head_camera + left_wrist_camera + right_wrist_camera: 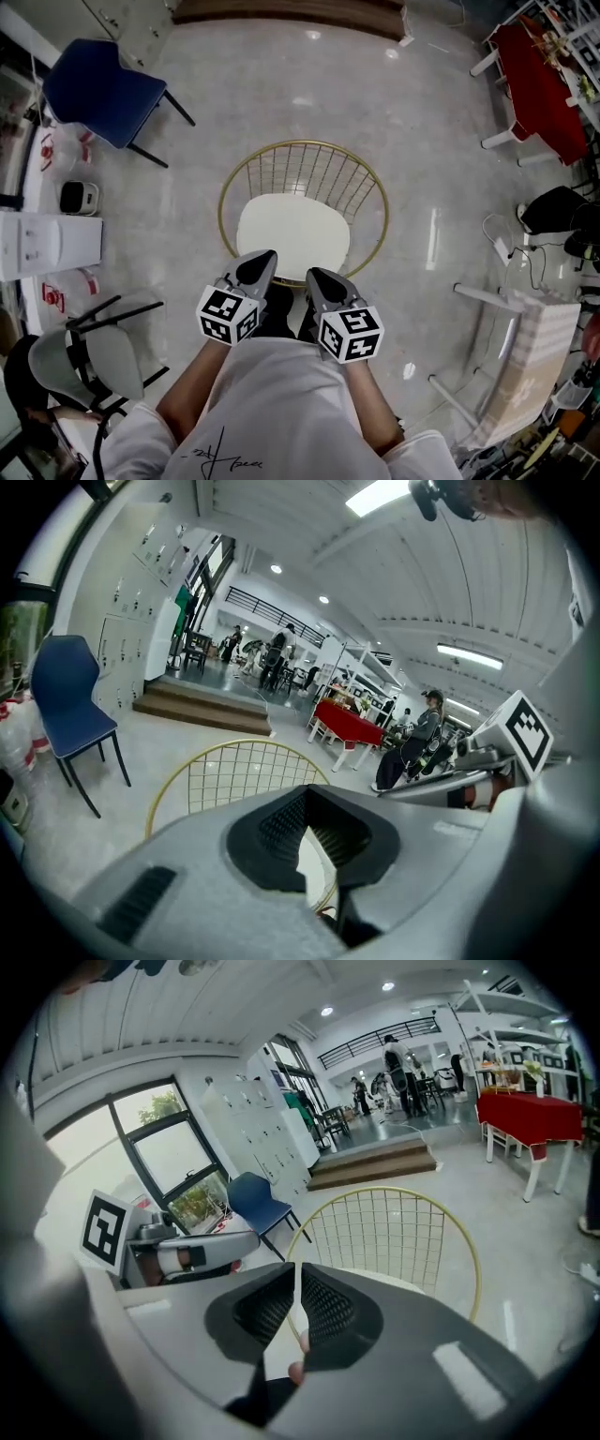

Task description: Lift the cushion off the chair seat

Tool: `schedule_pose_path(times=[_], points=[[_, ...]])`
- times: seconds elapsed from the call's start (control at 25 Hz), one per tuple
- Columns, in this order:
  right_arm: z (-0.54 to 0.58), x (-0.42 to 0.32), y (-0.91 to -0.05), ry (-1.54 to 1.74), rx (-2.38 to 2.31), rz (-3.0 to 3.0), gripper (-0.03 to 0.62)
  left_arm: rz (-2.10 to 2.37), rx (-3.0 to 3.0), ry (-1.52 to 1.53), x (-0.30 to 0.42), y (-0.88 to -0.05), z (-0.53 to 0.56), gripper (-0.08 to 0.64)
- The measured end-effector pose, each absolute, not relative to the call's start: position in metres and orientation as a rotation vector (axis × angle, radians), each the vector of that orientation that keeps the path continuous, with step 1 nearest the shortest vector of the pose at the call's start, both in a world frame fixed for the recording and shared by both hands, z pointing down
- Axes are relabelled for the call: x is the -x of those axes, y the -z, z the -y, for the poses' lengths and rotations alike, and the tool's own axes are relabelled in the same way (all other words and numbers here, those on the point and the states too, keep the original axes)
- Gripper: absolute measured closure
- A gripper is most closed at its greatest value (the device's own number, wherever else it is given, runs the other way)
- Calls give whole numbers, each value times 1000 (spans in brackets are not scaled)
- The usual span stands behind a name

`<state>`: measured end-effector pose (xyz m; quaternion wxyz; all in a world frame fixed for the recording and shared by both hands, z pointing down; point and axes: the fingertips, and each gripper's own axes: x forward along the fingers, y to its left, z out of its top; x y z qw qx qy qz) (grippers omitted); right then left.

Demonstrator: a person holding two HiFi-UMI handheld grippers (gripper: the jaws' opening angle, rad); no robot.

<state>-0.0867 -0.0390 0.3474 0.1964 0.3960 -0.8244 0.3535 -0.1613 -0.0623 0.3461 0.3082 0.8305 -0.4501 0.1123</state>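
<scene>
A white cushion (pixel 292 232) lies flat on the seat of a round chair with a gold wire back (pixel 300 147). Both grippers hover side by side just in front of the cushion's near edge, pointing at it. My left gripper (pixel 266 256) is shut with nothing between its jaws. My right gripper (pixel 315 274) shows a narrow slit between its pads, and nothing sits in it. In the left gripper view the gripper (pixel 307 797) faces the wire back (pixel 234 766). Past the jaws in the right gripper view, the gripper (pixel 297 1281) points at the cushion (pixel 398 1284).
A blue chair (pixel 101 86) stands far left and a grey chair (pixel 89 361) near left. A white cabinet (pixel 47 246) is at the left edge. A red table (pixel 539 84) is far right. A rack with a towel (pixel 525 352) stands near right. Wooden steps (pixel 291 11) lie beyond.
</scene>
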Motion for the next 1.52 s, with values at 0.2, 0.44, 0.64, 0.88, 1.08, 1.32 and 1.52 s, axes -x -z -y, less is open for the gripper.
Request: schedule_pose_path(times=[0.2, 0.44, 0.64, 0.88, 1.08, 1.32, 1.52], points=[[36, 82, -368, -1031, -1149, 2249, 560, 1180, -2191, -365, 171, -370, 75, 560], [31, 70, -403, -1056, -1182, 2169, 560, 1143, -2141, -420, 181, -399, 71, 543], [26, 58, -434, -1107, -1223, 2101, 560, 1127, -2105, -475, 186, -428, 68, 534], [29, 46, -458, -1110, -1282, 2049, 578, 1112, -2087, -542, 188, -454, 74, 509], [29, 39, -477, -1130, -1284, 2009, 572, 1118, -2065, -581, 194, -473, 77, 499], [34, 30, -505, -1149, -1277, 1996, 563, 1138, -2017, -609, 201, -503, 77, 483], [36, 26, -532, -1166, -1271, 1975, 555, 1146, -1969, -633, 209, -530, 75, 459]])
